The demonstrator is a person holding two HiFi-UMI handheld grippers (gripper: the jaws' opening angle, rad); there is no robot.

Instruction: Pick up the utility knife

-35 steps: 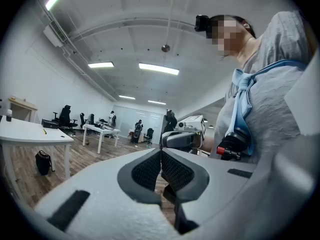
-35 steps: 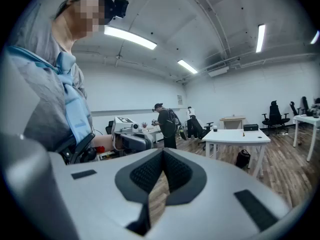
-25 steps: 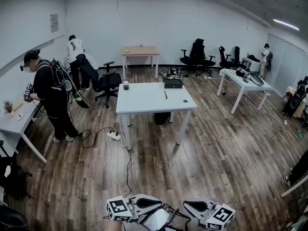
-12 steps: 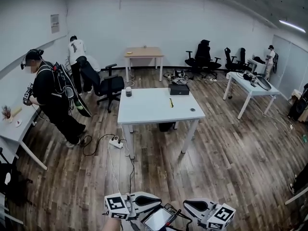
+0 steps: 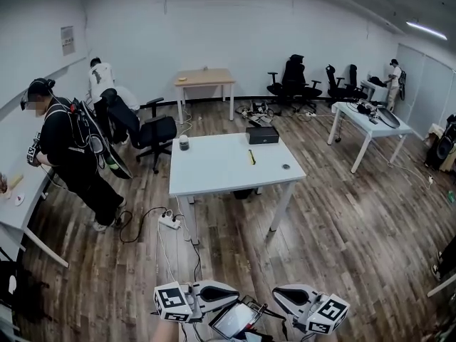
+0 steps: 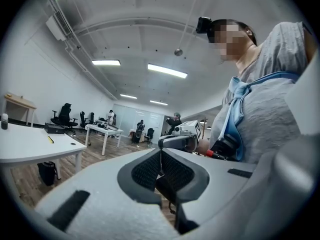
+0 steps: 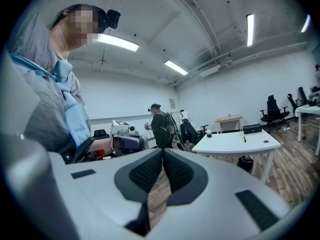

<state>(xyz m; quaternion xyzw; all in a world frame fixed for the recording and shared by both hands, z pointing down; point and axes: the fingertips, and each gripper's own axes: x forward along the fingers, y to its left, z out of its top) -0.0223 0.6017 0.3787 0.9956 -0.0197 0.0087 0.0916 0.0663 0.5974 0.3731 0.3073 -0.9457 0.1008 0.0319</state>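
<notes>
Both claws are pressed together with nothing between them. The left gripper (image 6: 161, 156) shows its ribbed pads meeting in a thin seam, and the right gripper (image 7: 163, 156) shows the same. Both are held low in front of the person, well short of the white table (image 5: 214, 173).

A thin yellow object on that table, right of its middle and toward the far edge, is most likely the utility knife (image 5: 251, 157). It lies flat. A black box (image 5: 258, 135) sits just beyond it at the table's far edge, a small dark disc (image 5: 286, 167) is nearer the table's right edge, and a jar (image 5: 184, 143) stands at its far left corner.

The pickup has not begun. A power strip (image 5: 169, 221) and loose cables lie on the floor by the table's near left leg and could snag a foot on the way over. The knife looks slim and low, so jaws that open late or close off-centre could skid it across the tabletop toward the box.
</notes>
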